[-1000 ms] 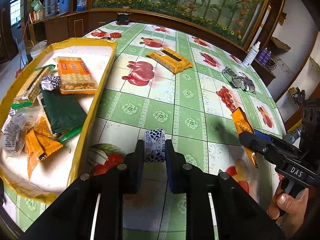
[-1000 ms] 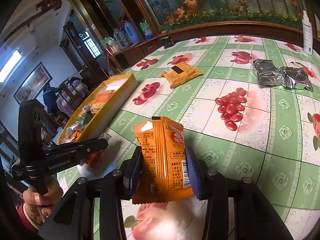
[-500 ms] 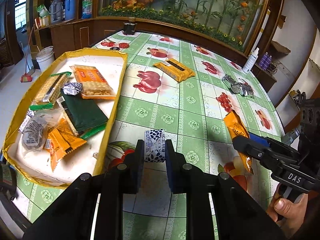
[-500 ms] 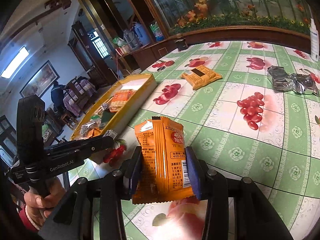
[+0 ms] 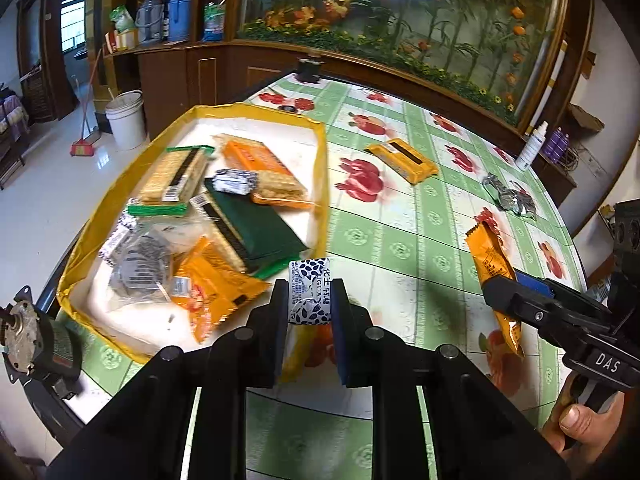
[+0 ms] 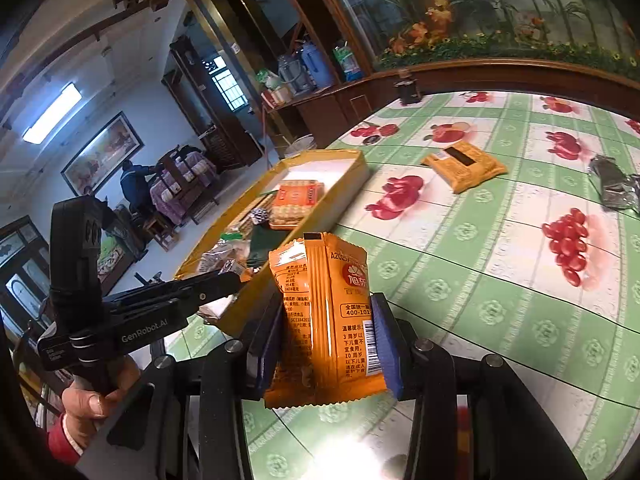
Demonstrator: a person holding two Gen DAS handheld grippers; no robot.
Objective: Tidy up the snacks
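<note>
My left gripper [image 5: 309, 300] is shut on a small blue-and-white patterned snack packet [image 5: 310, 290], held in the air over the near right rim of the yellow tray [image 5: 322, 168]. The tray holds several snack packs, among them a dark green one [image 5: 256, 228] and orange ones [image 5: 212, 292]. My right gripper [image 6: 326, 336] is shut on an upright orange snack packet [image 6: 326, 320], held above the table right of the tray [image 6: 340, 200]. It also shows in the left wrist view [image 5: 492, 268].
A yellow snack pack [image 5: 402, 160] and crumpled silver wrappers [image 5: 508, 196] lie on the green fruit-print tablecloth [image 5: 400, 248]. A white bottle [image 5: 532, 148] stands at the far right edge. A small motor-like object [image 5: 36, 344] sits at the near left table edge.
Both grippers have risen and moved left toward the tray with their packets. The left packet now hangs over the tray's near right rim.
</note>
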